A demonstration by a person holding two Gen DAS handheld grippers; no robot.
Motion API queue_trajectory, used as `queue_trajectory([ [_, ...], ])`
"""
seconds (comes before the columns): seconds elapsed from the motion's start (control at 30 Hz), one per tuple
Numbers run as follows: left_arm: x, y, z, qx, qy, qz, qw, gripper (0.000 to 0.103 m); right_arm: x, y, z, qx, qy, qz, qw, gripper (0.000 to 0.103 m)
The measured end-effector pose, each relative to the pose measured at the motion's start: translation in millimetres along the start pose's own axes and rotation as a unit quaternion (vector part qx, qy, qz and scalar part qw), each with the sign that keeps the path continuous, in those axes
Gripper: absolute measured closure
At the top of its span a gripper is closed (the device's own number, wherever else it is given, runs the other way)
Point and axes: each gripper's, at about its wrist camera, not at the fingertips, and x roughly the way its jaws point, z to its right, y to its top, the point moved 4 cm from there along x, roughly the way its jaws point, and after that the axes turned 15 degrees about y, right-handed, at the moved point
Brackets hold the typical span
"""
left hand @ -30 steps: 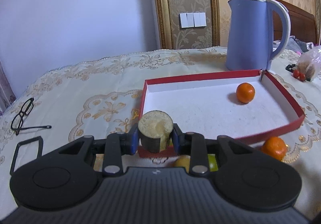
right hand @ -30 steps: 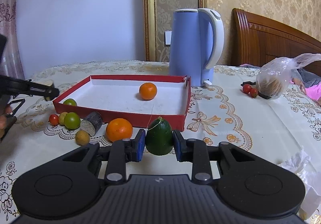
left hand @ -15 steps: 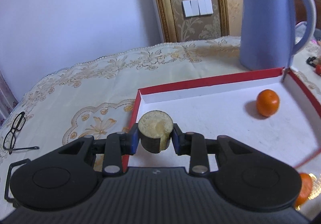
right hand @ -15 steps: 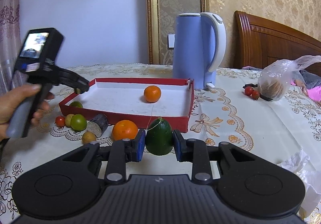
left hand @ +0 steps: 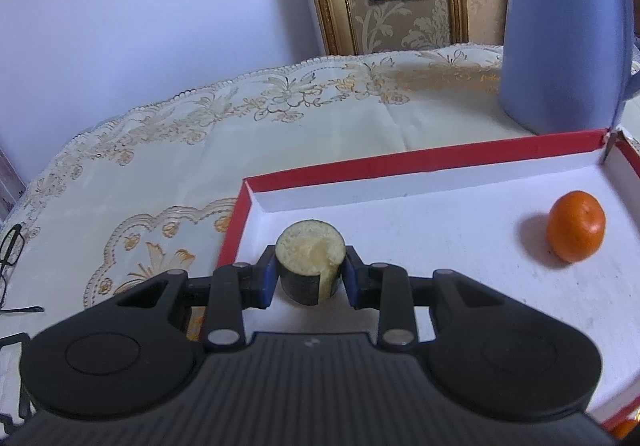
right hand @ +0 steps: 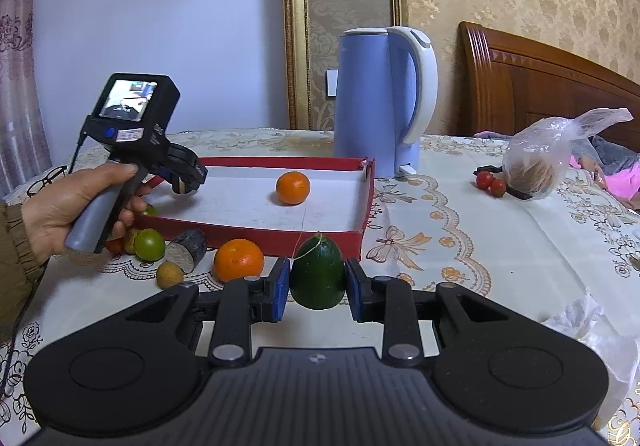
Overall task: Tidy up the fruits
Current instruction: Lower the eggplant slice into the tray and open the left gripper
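Left gripper clamps the cut stub; right gripper clamps the green fruit

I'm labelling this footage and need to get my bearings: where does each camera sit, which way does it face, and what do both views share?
Left wrist: sits on the left hand-held gripper, looking down into the red tray; its own fingers clamp a cut dark-skinned piece.
Right wrist: sits on the right hand-held gripper, looking level across the table at the tray's near wall; it grips a green fruit and shows the person's left hand.
Shared: tray, orange inside it, blue kettle.
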Motion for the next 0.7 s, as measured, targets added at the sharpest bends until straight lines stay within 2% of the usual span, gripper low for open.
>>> queue_trajectory([
  [0.2, 6, 6, 7, 0.002, 0.000, -0.003, 1.0000, 0.073, 0, 1, 0, 0.002, -0.002, 0.000, 1.000, 0.074],
  [0.33, 1, 6, 4, 0.000, 0.002, 0.008, 1.0000, 0.059, 1, 1, -1, 0.002, -0.001, -0.001, 1.000, 0.074],
  [0.53, -16, 4, -6, -0.009, -0.004, 0.022, 0.9997, 0.054, 8, 5, -6, -0.003, 0.005, -0.002, 1.000, 0.074],
  [0.6, -27, 2, -15, -0.021, -0.007, 0.028, 0.9994, 0.045, 11, 8, -9, -0.009, 0.007, -0.003, 1.000, 0.074],
  [0.67, -41, -1, -26, -0.028, 0.000, 0.044, 0.9986, 0.023, 15, 11, -11, -0.015, 0.010, -0.003, 1.000, 0.074],
  [0.7, -51, -4, -33, -0.032, 0.009, 0.056, 0.9979, 0.017, 16, 13, -12, -0.018, 0.011, -0.003, 1.000, 0.074],
])
